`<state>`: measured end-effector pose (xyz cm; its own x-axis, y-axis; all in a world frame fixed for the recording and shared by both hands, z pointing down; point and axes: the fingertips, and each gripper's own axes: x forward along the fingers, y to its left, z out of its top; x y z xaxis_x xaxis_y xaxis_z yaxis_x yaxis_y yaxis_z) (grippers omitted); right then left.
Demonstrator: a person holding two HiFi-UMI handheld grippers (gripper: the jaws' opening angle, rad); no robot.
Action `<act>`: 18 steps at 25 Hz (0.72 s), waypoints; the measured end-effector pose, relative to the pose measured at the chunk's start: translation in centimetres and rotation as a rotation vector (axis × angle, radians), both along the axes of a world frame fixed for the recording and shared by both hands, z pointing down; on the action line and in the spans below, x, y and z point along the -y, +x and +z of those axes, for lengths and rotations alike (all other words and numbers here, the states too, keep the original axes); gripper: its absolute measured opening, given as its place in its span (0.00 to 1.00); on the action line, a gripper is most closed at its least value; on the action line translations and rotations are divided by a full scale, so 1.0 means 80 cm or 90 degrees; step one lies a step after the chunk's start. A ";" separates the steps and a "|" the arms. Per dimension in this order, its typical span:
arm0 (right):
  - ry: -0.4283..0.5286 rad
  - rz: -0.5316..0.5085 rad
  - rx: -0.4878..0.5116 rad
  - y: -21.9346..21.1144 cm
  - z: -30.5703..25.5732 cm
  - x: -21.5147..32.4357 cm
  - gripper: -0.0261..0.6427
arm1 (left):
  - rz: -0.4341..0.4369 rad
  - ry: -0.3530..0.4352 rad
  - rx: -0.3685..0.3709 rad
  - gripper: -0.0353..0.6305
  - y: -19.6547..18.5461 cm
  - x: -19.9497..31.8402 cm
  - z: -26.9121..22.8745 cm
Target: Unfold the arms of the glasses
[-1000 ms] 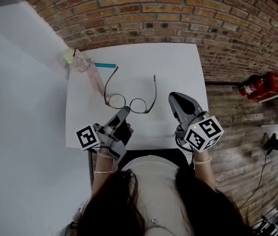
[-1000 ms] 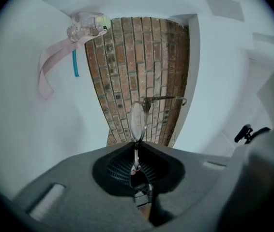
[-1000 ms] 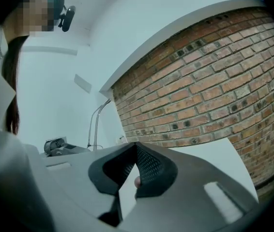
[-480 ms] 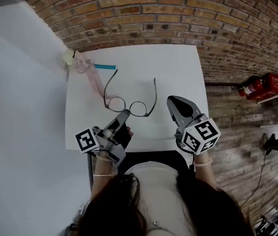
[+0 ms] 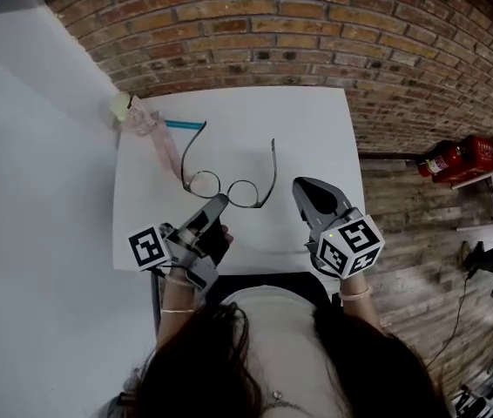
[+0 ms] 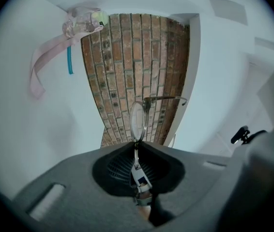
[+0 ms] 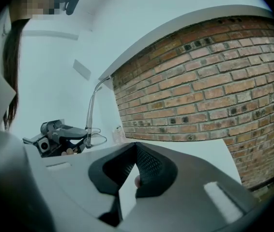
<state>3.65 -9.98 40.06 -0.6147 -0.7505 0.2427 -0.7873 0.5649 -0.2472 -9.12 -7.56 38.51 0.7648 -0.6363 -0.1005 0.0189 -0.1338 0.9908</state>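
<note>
Glasses [image 5: 226, 186] sit mid-table [image 5: 316, 129], both arms unfolded and pointing to 12 o'clock, lens front twd 6. Front's long axis runs approx 10–4. L gripper [image 5: 221, 200] comes in from 7, jaws together, pinched on the lower rim by the bridge. R gripper [image 5: 309, 190] at 4 o'clock, jaws apart, nothing btwn, just clear of the frame. Near table edge is at 6, white wall [image 5: 46, 190] at 9. Pink strap [image 5: 166, 146] and teal pen [image 5: 185, 124] at 11. Bare tabletop at 1–3.
</note>
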 end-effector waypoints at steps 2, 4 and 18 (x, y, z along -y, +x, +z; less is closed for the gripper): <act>0.000 0.000 -0.001 0.001 -0.001 0.001 0.04 | 0.000 0.000 -0.003 0.09 0.001 0.002 -0.003; 0.000 0.001 -0.004 0.004 0.000 0.002 0.04 | 0.002 0.003 -0.004 0.09 0.003 0.004 -0.004; 0.005 0.003 -0.012 0.008 0.002 -0.003 0.04 | 0.005 0.021 -0.004 0.09 0.007 0.002 -0.009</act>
<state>4.31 -9.78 40.18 -0.6066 -0.7553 0.2482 -0.7944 0.5634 -0.2270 -8.60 -7.73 37.77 0.7694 -0.6261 -0.1264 0.0266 -0.1664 0.9857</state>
